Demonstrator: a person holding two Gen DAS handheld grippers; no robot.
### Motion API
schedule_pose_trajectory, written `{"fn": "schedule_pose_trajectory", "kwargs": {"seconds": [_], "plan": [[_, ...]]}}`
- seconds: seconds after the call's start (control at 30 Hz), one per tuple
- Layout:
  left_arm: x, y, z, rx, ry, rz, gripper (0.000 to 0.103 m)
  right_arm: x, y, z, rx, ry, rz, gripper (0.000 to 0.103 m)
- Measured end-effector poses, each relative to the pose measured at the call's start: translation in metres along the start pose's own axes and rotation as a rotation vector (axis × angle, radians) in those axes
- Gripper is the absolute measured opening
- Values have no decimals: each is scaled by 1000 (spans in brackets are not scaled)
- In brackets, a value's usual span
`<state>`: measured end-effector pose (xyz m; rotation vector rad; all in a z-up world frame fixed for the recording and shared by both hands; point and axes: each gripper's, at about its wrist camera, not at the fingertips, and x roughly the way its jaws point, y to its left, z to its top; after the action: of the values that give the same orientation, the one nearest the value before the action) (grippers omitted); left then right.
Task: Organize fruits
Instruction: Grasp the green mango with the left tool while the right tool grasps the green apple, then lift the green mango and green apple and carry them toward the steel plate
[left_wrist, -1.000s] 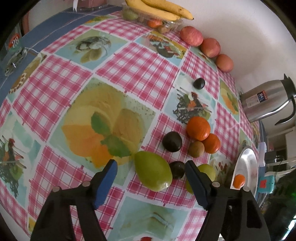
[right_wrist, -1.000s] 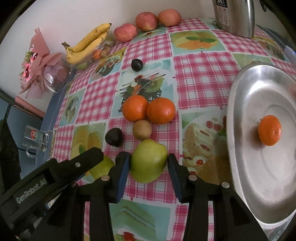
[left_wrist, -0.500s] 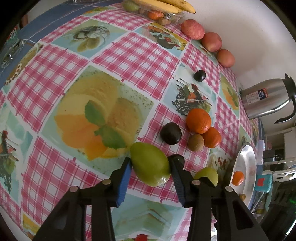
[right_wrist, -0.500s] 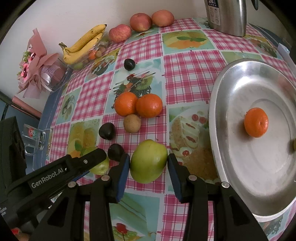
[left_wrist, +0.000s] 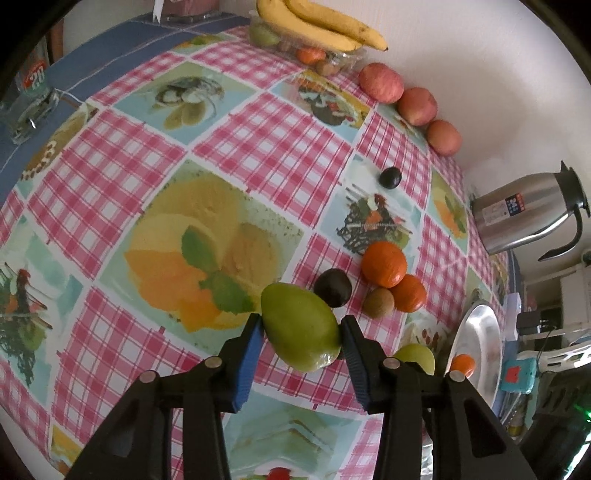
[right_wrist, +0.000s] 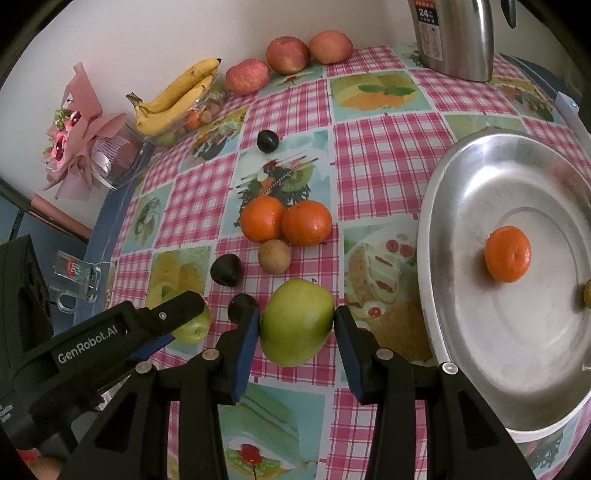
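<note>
My left gripper (left_wrist: 301, 334) is shut on a green mango (left_wrist: 300, 326) and holds it just above the checked cloth. My right gripper (right_wrist: 295, 325) is shut on a green apple (right_wrist: 296, 320), which looks lifted a little off the cloth. The silver plate (right_wrist: 461, 206) lies to the right with a small orange (right_wrist: 508, 253) on it. Two oranges (right_wrist: 286, 220), a kiwi (right_wrist: 274, 256) and two dark plums (right_wrist: 226, 269) lie beyond the apple. The left gripper's body (right_wrist: 110, 332) shows at the right view's lower left.
Bananas (right_wrist: 177, 98) on a clear box and three red apples (right_wrist: 288, 55) line the back wall. Another plum (right_wrist: 267, 140) lies mid-table. A steel thermos (right_wrist: 456, 37) stands back right. A flower bouquet (right_wrist: 79, 144) and a glass mug (right_wrist: 74, 273) are at the left.
My left gripper closed on the green mango and lifted it slightly. My right gripper stayed around the green apple and drew a little nearer the plate.
</note>
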<state>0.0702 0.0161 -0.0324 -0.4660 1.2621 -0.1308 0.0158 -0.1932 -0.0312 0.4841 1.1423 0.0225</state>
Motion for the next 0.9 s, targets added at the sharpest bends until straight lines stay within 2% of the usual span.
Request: {"fn": "schedule_pose_trajectory", "kwargs": {"seconds": [0.43,0.53,0.73,0.9], "plan": [[-42,-7,9,13,-152,-26,46,-38,3,10,-13,-102,48,42],[-48,-10,9,20,-175,-27,46,-46,1,11,-9,-129,55,33],[-44,-17,9,36,-170,-13,46,-40,-8,12,4,-100,31,33],[-23,-7,9,-5,-108,11,46,-28,-12,12,13,-69,29,33]]}}
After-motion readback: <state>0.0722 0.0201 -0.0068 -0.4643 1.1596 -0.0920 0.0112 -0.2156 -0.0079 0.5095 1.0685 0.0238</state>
